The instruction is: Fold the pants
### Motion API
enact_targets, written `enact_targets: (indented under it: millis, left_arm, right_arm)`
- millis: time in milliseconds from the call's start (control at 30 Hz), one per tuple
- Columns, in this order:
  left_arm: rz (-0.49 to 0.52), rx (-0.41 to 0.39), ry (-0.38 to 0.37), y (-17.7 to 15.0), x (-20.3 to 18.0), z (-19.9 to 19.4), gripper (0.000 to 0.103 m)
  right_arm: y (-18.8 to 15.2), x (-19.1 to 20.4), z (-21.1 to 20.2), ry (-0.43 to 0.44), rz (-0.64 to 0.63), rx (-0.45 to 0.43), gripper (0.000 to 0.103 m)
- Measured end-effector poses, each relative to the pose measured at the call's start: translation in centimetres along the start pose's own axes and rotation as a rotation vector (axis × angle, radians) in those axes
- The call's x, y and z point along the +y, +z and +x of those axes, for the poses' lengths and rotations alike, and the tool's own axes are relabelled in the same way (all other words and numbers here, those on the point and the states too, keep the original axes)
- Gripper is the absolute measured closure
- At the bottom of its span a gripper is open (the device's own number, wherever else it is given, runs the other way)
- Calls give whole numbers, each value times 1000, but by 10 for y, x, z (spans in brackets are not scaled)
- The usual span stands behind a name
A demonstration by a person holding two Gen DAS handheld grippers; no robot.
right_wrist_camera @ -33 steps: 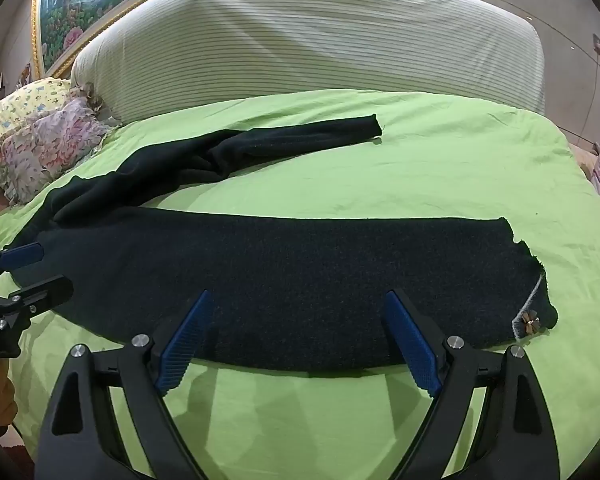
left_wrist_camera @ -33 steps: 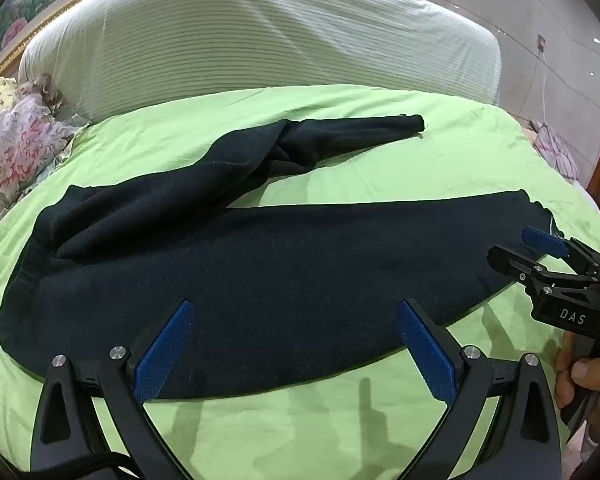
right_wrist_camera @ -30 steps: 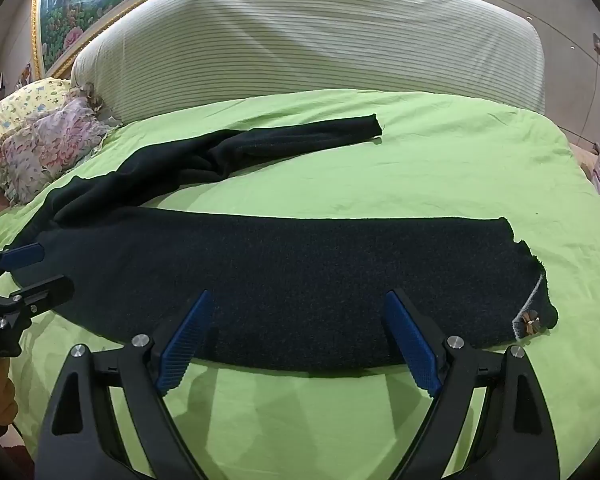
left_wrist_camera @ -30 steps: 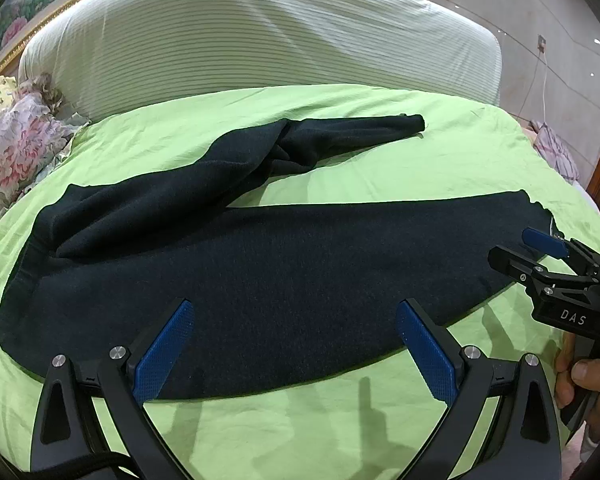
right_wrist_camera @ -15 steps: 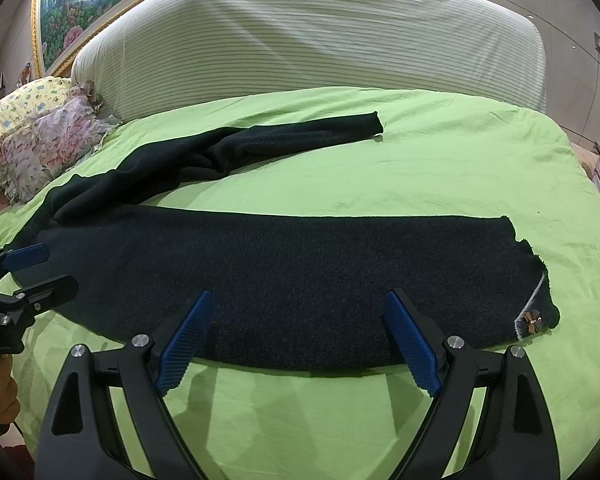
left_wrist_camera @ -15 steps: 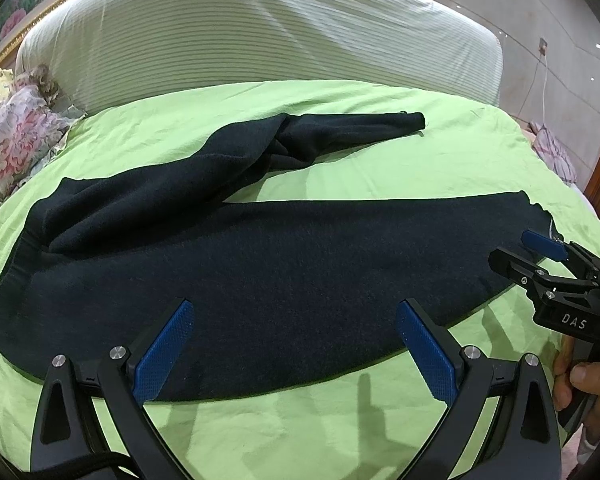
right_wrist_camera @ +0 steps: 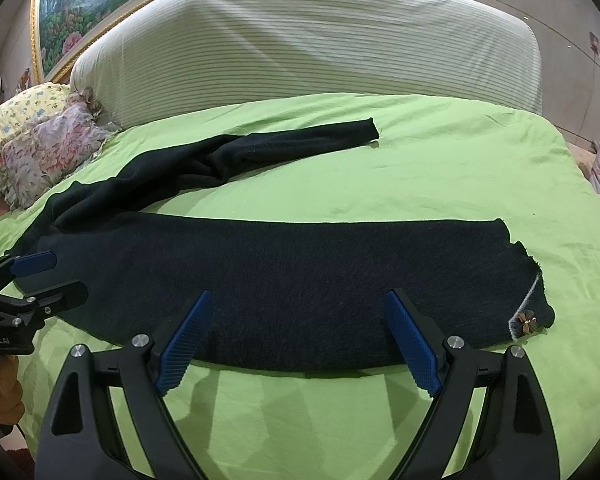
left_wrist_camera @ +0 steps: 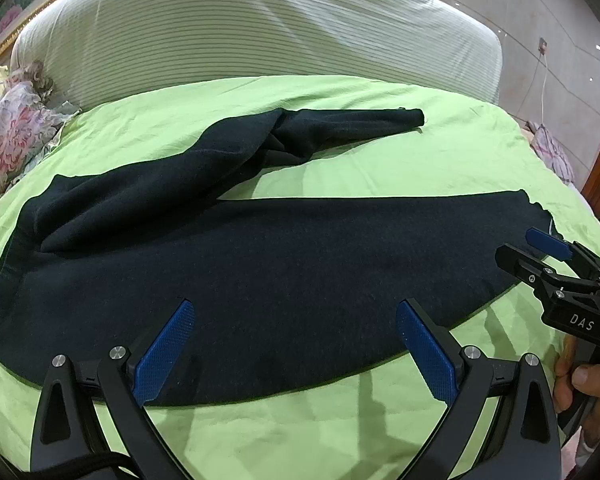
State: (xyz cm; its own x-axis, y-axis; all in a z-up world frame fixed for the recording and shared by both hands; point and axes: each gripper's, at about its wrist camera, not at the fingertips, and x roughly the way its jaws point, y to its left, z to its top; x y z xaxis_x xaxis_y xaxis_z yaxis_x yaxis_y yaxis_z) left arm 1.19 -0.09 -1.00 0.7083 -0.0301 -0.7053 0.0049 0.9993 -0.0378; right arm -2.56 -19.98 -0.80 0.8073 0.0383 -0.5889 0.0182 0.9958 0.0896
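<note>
Black pants (left_wrist_camera: 284, 264) lie spread on a green bed sheet (left_wrist_camera: 440, 160). The near leg lies flat across the front; the far leg (left_wrist_camera: 340, 128) is twisted and angles away to the back. A small bow decoration (right_wrist_camera: 526, 322) sits at the near leg's right end. My left gripper (left_wrist_camera: 294, 336) is open and empty, hovering over the near leg's front edge. My right gripper (right_wrist_camera: 296, 328) is open and empty over the same leg, further right; it also shows in the left wrist view (left_wrist_camera: 532, 252). The left gripper shows at the left edge of the right wrist view (right_wrist_camera: 40, 276).
A striped white headboard cushion (right_wrist_camera: 320, 40) stands behind the bed. Floral pillows (right_wrist_camera: 40, 148) lie at the back left. Clothing (left_wrist_camera: 552, 156) lies beyond the bed's right edge by the wall. A framed painting (right_wrist_camera: 72, 4) hangs above.
Both grippers have edged slightly forward over the pants' front edge, staying open. The pants have not moved.
</note>
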Motion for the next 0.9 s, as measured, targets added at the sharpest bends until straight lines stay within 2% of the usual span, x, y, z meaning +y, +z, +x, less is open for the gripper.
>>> enact_targets:
  millis: [100,333,533,633,733,900]
  left_arm:
    - [3,6,0,0,-1,2,2]
    - [16,34,-4,3,-4,8,2]
    - [40,73,13,17,-3,17,2]
    - [47,97,13,32,0,22,2]
    - [40,54,7,49,4,23,2]
    - [68,52,45,92,10,37,2]
  right_arm:
    - [0,0,-1,0,-2,-6,15]
    - [2,-3,2,-10,2,81,15]
    - [14,-15,4,52,76,75,15]
    - [28,-26,6,96,141,77,15]
    - [49,-38,12,111,180,54,15]
    - [88,-55,37,83,190,117,15]
